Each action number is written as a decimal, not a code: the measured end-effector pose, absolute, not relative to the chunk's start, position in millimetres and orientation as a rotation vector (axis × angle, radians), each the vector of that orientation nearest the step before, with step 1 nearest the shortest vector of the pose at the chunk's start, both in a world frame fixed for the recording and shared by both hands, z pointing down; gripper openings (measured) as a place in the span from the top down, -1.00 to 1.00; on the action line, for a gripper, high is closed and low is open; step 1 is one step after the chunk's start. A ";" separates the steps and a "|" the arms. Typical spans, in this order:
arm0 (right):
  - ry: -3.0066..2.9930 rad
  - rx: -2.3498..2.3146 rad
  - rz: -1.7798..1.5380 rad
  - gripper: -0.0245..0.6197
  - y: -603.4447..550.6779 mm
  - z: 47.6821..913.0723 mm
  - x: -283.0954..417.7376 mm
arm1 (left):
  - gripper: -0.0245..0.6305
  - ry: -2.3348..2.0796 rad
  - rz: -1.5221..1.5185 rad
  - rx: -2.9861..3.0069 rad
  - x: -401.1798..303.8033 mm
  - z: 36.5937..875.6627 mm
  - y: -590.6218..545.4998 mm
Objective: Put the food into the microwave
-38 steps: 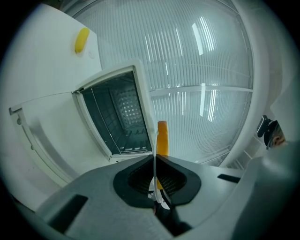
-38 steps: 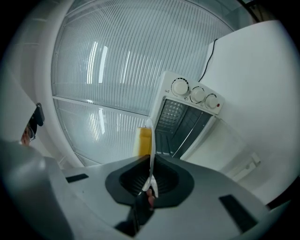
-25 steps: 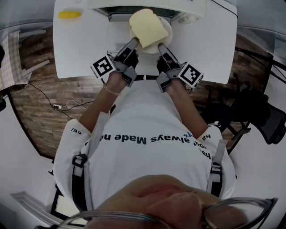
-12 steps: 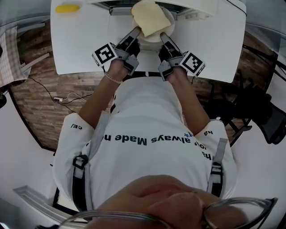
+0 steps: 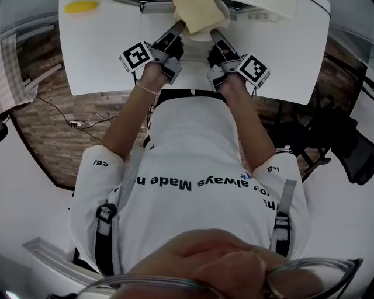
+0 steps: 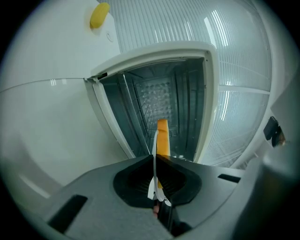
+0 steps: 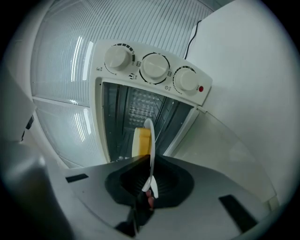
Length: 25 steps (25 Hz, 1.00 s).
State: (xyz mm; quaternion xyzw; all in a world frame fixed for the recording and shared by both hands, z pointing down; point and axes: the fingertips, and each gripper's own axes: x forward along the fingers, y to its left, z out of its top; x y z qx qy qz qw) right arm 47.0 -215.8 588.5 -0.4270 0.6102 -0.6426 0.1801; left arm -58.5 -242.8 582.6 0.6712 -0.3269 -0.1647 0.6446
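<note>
A slice of bread (image 5: 198, 13) lies on a white plate (image 5: 200, 37) held over the white table in front of the open microwave (image 5: 153, 4). My left gripper (image 5: 178, 28) is shut on the plate's left rim and my right gripper (image 5: 215, 34) on its right rim. In the left gripper view the plate (image 6: 154, 157) shows edge-on between the jaws of the left gripper (image 6: 154, 164), with the bread (image 6: 162, 140) against the dark microwave cavity (image 6: 161, 101). The right gripper view shows the same plate (image 7: 150, 147) and bread (image 7: 141, 140) at the mouth of the cavity (image 7: 133, 115).
A yellow object (image 5: 81, 6) lies on the table (image 5: 105, 58) at the far left. The microwave's door (image 6: 51, 122) stands open to the left. Three knobs (image 7: 154, 67) sit on its control panel. A chair (image 5: 345, 140) stands on the floor to the right.
Both grippers have carried the plate with the bread forward, toward the microwave opening. The plate now reaches the top edge of the head view.
</note>
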 end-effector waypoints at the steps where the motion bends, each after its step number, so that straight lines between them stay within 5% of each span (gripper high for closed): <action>1: 1.719 -1.207 -1.818 0.86 -223.0 594.6 45.6 | 0.87 -0.745 -0.368 1.521 -59.7 590.7 -249.5; 25: 1.615 -1.197 -1.830 0.86 -268.3 621.2 32.3 | 0.87 -0.745 -0.402 1.513 -67.6 613.7 -294.3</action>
